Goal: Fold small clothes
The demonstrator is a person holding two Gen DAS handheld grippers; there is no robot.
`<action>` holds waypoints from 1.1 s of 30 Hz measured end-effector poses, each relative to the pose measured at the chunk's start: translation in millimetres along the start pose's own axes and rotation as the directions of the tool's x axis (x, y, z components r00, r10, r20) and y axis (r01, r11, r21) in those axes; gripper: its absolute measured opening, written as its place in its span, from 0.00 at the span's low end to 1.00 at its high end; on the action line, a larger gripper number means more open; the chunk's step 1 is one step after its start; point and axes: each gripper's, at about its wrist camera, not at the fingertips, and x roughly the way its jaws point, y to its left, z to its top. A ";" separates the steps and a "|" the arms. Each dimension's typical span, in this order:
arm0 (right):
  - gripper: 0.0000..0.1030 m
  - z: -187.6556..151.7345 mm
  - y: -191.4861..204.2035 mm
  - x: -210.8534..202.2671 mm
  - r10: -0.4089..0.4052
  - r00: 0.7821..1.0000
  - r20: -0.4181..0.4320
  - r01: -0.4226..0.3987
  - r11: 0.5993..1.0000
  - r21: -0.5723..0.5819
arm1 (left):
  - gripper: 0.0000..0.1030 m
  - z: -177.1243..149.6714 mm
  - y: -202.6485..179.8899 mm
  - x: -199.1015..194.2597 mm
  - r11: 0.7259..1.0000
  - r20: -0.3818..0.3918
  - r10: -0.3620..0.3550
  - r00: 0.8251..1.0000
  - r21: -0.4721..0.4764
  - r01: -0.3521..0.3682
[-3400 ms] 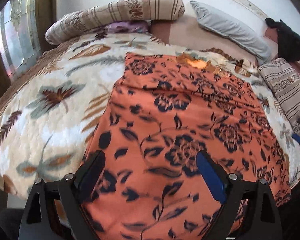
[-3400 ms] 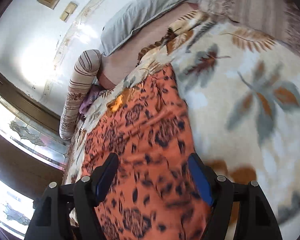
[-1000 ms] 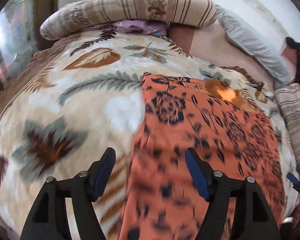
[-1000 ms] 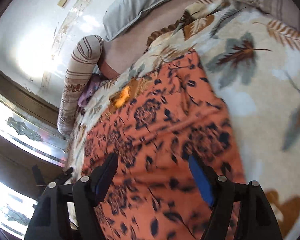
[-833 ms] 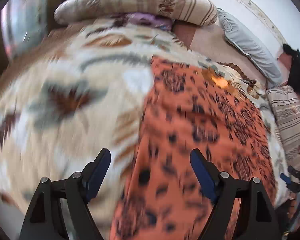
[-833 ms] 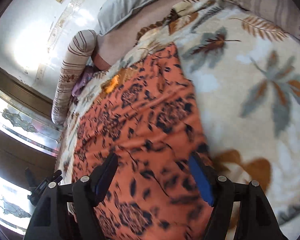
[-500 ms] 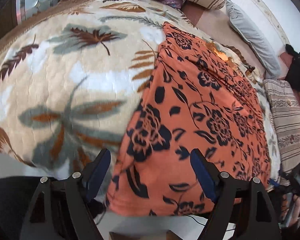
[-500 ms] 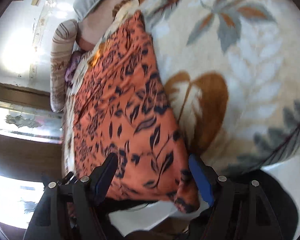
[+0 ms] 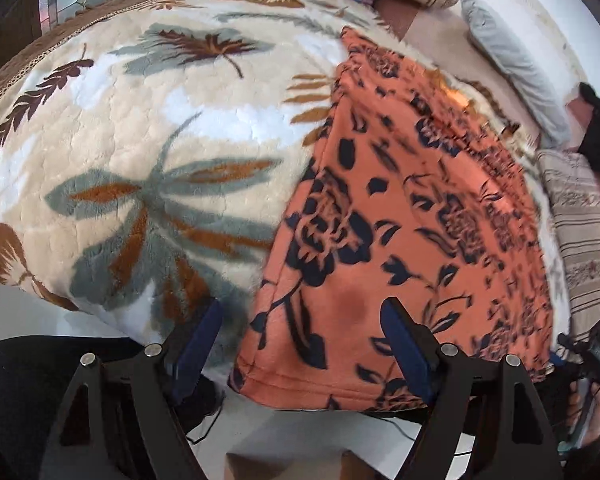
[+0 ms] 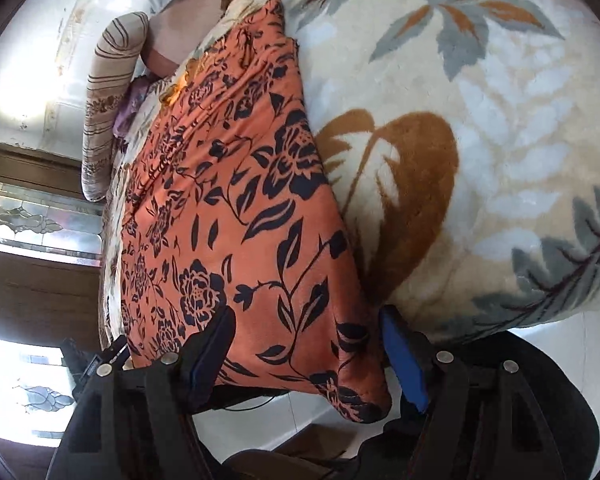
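Both grippers have drawn back to the bed's near edge since a moment ago. An orange cloth with dark navy flower print (image 9: 412, 216) lies flat on a cream plush blanket with grey and brown leaves (image 9: 148, 128), its near hem hanging over the edge. One near corner sits between the spread jaws of the left gripper (image 9: 300, 348), the other between the spread jaws of the right gripper (image 10: 306, 354); neither pinches it. Striped bolsters (image 10: 108, 96) and a grey pillow (image 9: 512, 60) lie well beyond.
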 end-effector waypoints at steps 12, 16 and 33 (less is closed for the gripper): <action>0.76 0.4 -1.4 4.1 0.024 0.997 -0.080 -0.025 1.000 -0.010 | 0.48 -4.7 -0.1 -5.0 0.999 0.012 0.002 1.000 0.032 -0.002; 0.75 3.0 -1.2 2.7 -0.019 0.997 -0.080 0.017 1.000 -0.025 | 0.69 -3.6 -2.0 0.0 0.999 -0.012 -0.003 1.000 0.032 0.004; 0.60 -0.2 4.1 7.4 -0.090 0.987 -0.131 0.079 0.993 -0.092 | 0.21 -5.6 -13.3 7.0 0.995 -0.048 0.022 0.999 0.098 -0.018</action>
